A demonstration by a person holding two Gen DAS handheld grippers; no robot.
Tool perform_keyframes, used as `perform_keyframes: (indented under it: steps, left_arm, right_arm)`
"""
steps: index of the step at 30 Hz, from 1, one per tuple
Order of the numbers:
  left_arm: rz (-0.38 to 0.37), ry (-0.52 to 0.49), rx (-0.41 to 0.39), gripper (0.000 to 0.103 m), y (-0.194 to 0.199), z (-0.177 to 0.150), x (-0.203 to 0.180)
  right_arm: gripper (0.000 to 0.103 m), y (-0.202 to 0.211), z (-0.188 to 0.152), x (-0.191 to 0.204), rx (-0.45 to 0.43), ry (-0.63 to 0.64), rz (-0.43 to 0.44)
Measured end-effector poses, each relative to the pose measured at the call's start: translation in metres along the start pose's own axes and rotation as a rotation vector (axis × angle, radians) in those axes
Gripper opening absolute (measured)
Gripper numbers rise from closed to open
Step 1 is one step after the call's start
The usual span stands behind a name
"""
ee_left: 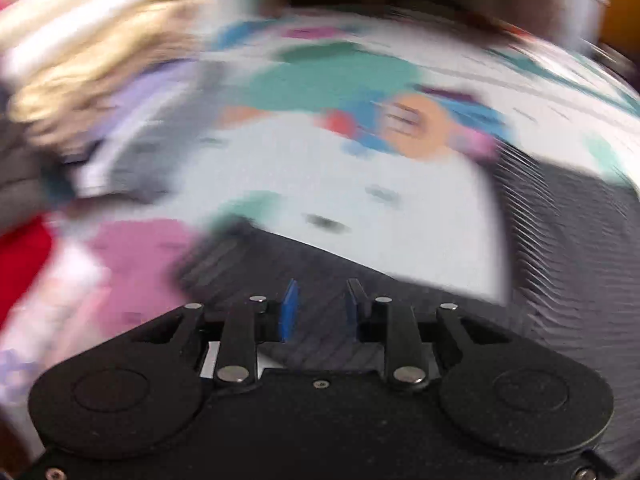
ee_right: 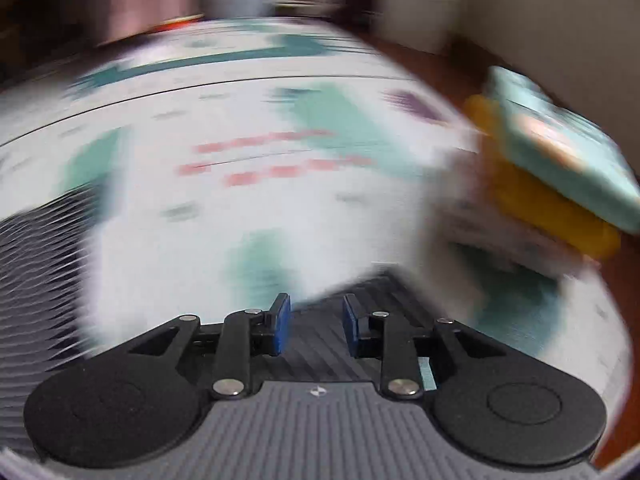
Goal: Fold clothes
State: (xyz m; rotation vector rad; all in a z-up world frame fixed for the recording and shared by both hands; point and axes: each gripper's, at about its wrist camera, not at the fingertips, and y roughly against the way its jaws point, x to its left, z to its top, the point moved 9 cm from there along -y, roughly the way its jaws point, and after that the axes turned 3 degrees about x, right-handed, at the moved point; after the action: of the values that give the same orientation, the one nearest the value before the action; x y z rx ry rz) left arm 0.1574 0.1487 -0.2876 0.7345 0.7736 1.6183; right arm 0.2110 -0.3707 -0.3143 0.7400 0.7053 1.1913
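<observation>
Both views are blurred by motion. A dark grey striped garment [ee_left: 568,240] lies on a white patterned sheet [ee_left: 320,184]; it also shows in the right wrist view [ee_right: 40,264]. My left gripper [ee_left: 322,308] has its blue pads apart, with the striped cloth running under and between them. My right gripper [ee_right: 316,322] also has its pads apart over a corner of the striped garment [ee_right: 320,352]. I cannot tell whether either pair of pads pinches the cloth.
A heap of mixed clothes [ee_left: 80,100] lies at the left, with pink [ee_left: 140,260] and red [ee_left: 20,256] pieces. A stack of folded items, mint [ee_right: 560,152] on yellow [ee_right: 552,208], sits at the right edge over a brown floor.
</observation>
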Motion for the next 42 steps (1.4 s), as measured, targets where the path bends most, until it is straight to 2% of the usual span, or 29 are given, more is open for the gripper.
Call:
perform_keyframes:
  steps: [3,5,7,8,12,16,18,21,25,30,31,32,33,35,37,38,40,42]
  left_arm:
    - [-0.105,-0.09,0.039,0.024,-0.003,-0.029,-0.045]
    - [-0.138,-0.169,0.074,0.024,-0.005,-0.05,-0.064]
    - [-0.158,-0.237,0.102,0.024,-0.008,-0.066,-0.076]
    - [-0.168,-0.22,0.1,0.024,-0.008,-0.065,-0.072]
    - [-0.133,0.013,0.028,0.024,-0.014,-0.03,-0.015]
    - [-0.016,0.227,-0.029,0.024,-0.025,0.013,0.071]
    - [0.007,0.232,-0.051,0.024,-0.035,0.035,0.101]
    - [-0.006,0.151,-0.042,0.024,-0.053,0.058,0.123]
    - [-0.085,0.031,0.009,0.024,-0.077,0.067,0.129]
    - [-0.167,-0.057,0.099,0.024,-0.099,0.056,0.124]
    - [-0.183,-0.068,0.104,0.022,-0.099,0.052,0.12]
    - [-0.2,-0.08,0.108,0.004,-0.1,0.049,0.116]
    - [-0.203,-0.084,0.096,0.004,-0.099,0.048,0.114]
    - [-0.163,-0.006,-0.003,0.003,-0.09,0.059,0.124]
    - [-0.15,0.09,-0.054,0.003,-0.089,0.065,0.13]
    - [-0.13,0.081,-0.051,0.004,-0.093,0.063,0.128]
    - [-0.069,0.0,-0.019,0.005,-0.102,0.056,0.118]
    - [-0.028,-0.01,-0.011,0.014,-0.106,0.053,0.114]
  right_arm:
    - [0.028,0.021,-0.019,0.082,0.004,0.232,0.199]
    - [0.027,0.039,-0.043,0.136,0.015,0.394,0.331]
    - [0.027,0.054,-0.076,0.181,0.037,0.566,0.427]
    - [0.027,0.06,-0.088,0.197,0.039,0.621,0.452]
    - [0.027,0.084,-0.135,0.258,0.045,0.832,0.553]
    - [0.027,0.104,-0.142,0.311,0.025,0.843,0.668]
    - [0.027,0.113,-0.144,0.337,0.011,0.85,0.72]
    - [0.027,0.118,-0.144,0.364,0.007,0.854,0.778]
    - [0.027,0.115,-0.153,0.385,0.017,0.866,0.814]
    - [0.027,0.103,-0.163,0.387,0.041,0.841,0.819]
    - [0.027,0.102,-0.163,0.385,0.039,0.829,0.825]
    - [0.027,0.101,-0.163,0.385,0.037,0.819,0.83]
    - [0.027,0.1,-0.163,0.386,0.037,0.815,0.833]
    - [0.027,0.099,-0.163,0.386,0.041,0.802,0.84]
    - [0.027,0.098,-0.164,0.384,0.044,0.781,0.847]
    - [0.028,0.098,-0.165,0.384,0.043,0.776,0.849]
    - [0.028,0.099,-0.165,0.384,0.041,0.776,0.85]
    - [0.028,0.101,-0.165,0.384,0.032,0.784,0.843]
